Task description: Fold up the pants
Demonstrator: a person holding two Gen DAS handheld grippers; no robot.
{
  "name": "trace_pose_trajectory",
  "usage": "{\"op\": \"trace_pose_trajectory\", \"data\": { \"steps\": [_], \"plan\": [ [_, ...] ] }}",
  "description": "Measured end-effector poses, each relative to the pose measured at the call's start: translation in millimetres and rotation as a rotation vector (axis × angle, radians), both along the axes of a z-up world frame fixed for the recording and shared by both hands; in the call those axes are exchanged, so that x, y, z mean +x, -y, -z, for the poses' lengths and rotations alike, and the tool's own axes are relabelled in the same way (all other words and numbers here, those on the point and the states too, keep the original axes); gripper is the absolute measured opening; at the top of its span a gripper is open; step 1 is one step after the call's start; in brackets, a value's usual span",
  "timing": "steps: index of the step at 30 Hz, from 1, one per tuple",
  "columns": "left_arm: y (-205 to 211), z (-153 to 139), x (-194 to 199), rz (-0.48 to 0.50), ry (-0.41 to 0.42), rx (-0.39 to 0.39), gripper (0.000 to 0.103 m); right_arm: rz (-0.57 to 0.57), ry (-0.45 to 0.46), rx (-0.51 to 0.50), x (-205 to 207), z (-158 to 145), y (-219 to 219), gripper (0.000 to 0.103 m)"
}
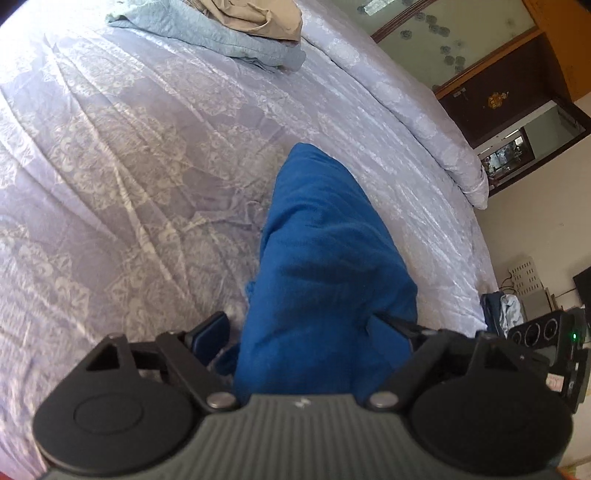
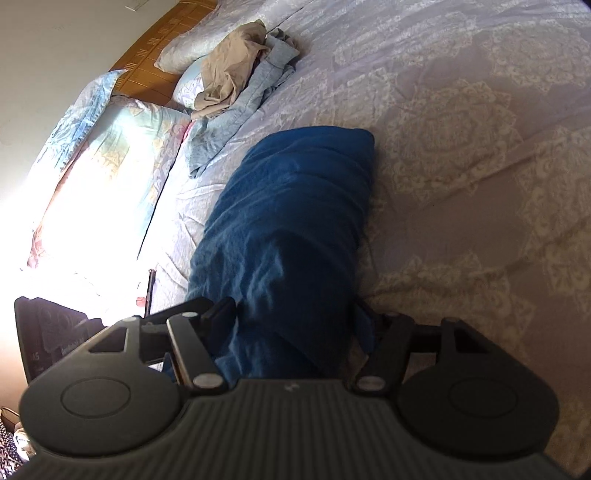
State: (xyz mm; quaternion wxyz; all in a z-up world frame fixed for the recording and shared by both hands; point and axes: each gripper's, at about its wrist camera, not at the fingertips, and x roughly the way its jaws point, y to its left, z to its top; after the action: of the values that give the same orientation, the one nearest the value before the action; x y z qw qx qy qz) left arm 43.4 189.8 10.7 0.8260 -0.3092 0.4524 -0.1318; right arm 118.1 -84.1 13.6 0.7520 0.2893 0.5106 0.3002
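Observation:
Blue pants (image 1: 317, 258) hang as a bunched length from my left gripper (image 1: 306, 332), whose jaws are shut on the cloth; the fingertips are buried in the fabric. The free end reaches the lilac patterned bedspread (image 1: 129, 166). In the right wrist view the same blue pants (image 2: 291, 229) run out from my right gripper (image 2: 295, 321), also shut on the cloth, with the far end resting on the bedspread (image 2: 461, 147).
A pile of light blue and beige clothes (image 1: 236, 29) lies at the bed's far end, also seen in the right wrist view (image 2: 236, 77). Pillows (image 2: 110, 147) lie by a wooden headboard (image 2: 155, 51). The bed edge (image 1: 461, 166) drops to a floor with a wardrobe (image 1: 491, 92).

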Motion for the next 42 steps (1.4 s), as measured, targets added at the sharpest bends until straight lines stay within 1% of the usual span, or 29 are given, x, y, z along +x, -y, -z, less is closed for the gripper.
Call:
{"op": "trace_pose_trajectory", "data": {
  "steps": [1,2,3,4,5,7,8,10,12,14,15,16,17,18,19,20,21,22,23,24,26,28,30,33,37,40,41,42],
  "plan": [
    [0.7,-0.2,-0.8,-0.002,-0.002,0.005,0.057,0.007,-0.011,0.004,2.5,0.8,-1.0,0.062],
    [2.6,1.1,0.9,0.004,-0.014,0.003,0.049,0.003,-0.020,0.006,5.2,1.3,-2.5,0.047],
    [6.4,1.2,2.0,-0.007,-0.018,0.019,0.047,-0.016,-0.039,0.014,7.4,2.1,-5.6,0.037],
    [9.8,-1.4,2.4,-0.006,-0.015,0.041,0.043,-0.022,-0.058,0.019,8.4,2.4,-7.7,0.032],
    [13.4,-4.8,3.1,0.002,-0.011,0.055,0.040,-0.022,-0.056,0.019,6.8,-1.1,-9.4,0.030],
    [16.3,-12.9,4.2,0.018,0.000,0.069,0.034,-0.037,-0.019,0.009,0.8,-11.1,-10.8,0.028],
    [16.5,-17.6,5.4,0.028,0.009,0.069,0.034,-0.035,-0.015,0.007,-2.6,-14.6,-9.4,0.028],
    [14.2,-29.0,6.4,0.052,0.051,0.063,0.033,-0.018,-0.025,0.037,-9.9,-21.2,-2.3,0.028],
    [11.0,-38.2,9.1,0.076,0.081,0.070,0.033,-0.018,-0.007,0.058,-20.3,-30.1,0.5,0.028],
    [8.6,-35.3,14.6,0.088,0.059,0.084,0.033,-0.029,0.004,0.037,-30.2,-31.6,-3.6,0.029],
    [7.7,-28.4,16.8,0.090,0.031,0.093,0.036,-0.032,-0.002,0.021,-33.3,-28.1,-7.6,0.031],
    [6.6,-19.6,19.5,0.083,-0.008,0.104,0.043,-0.039,-0.006,-0.001,-35.1,-22.5,-11.5,0.033],
    [3.6,-11.3,19.5,0.065,-0.046,0.105,0.047,-0.050,-0.017,-0.024,-35.2,-15.2,-14.9,0.039],
    [-1.7,-8.5,15.5,0.048,-0.047,0.078,0.048,-0.056,-0.041,-0.033,-34.2,-7.6,-15.2,0.041],
    [-7.4,-10.7,8.3,0.024,-0.036,0.057,0.047,-0.052,-0.073,-0.007,-32.8,-1.2,-10.7,0.045],
    [-13.9,-14.8,-0.3,-0.004,-0.022,0.052,0.048,-0.042,-0.109,0.038,-30.3,2.3,-3.0,0.048],
    [-21.3,-20.3,-10.8,-0.042,-0.009,0.055,0.052,-0.031,-0.138,0.071,-27.5,3.1,6.0,0.049],
    [-29.9,-25.6,-22.8,-0.087,0.001,0.054,0.061,-0.016,-0.144,0.094,-24.8,2.0,16.3,0.051],
    [-39.1,-30.6,-36.0,-0.124,0.021,0.036,0.065,0.005,-0.127,0.112,-22.7,-3.0,29.9,0.053],
    [-46.8,-35.0,-49.9,-0.146,0.039,0.004,0.071,0.024,-0.102,0.124,-20.6,-7.3,43.8,0.054],
    [-55.4,-39.4,-72.8,-0.156,0.056,-0.060,0.077,0.091,-0.059,0.129,-15.2,-14.0,73.3,0.060],
    [-53.2,-38.9,-88.1,-0.148,0.047,-0.116,0.088,0.166,-0.072,0.137,-5.1,-12.3,97.7,0.061],
    [-42.9,-35.9,-95.3,-0.137,0.037,-0.154,0.091,0.221,-0.105,0.173,5.0,-6.1,112.3,0.061],
    [-22.6,-26.2,-93.0,-0.116,0.008,-0.197,0.095,0.244,-0.129,0.196,19.1,0.8,114.5,0.061],
    [3.0,-9.1,-82.6,-0.095,-0.055,-0.217,0.097,0.199,-0.154,0.180,30.8,4.2,93.3,0.062],
    [13.9,4.1,-73.0,-0.106,-0.103,-0.199,0.100,0.162,-0.165,0.144,35.0,6.7,79.5,0.062],
    [15.1,7.0,-70.7,-0.111,-0.102,-0.198,0.101,0.157,-0.171,0.139,37.1,8.8,76.7,0.062],
    [14.8,8.8,-69.1,-0.116,-0.088,-0.215,0.103,0.154,-0.178,0.138,39.3,10.5,73.0,0.062]
  ]
}}
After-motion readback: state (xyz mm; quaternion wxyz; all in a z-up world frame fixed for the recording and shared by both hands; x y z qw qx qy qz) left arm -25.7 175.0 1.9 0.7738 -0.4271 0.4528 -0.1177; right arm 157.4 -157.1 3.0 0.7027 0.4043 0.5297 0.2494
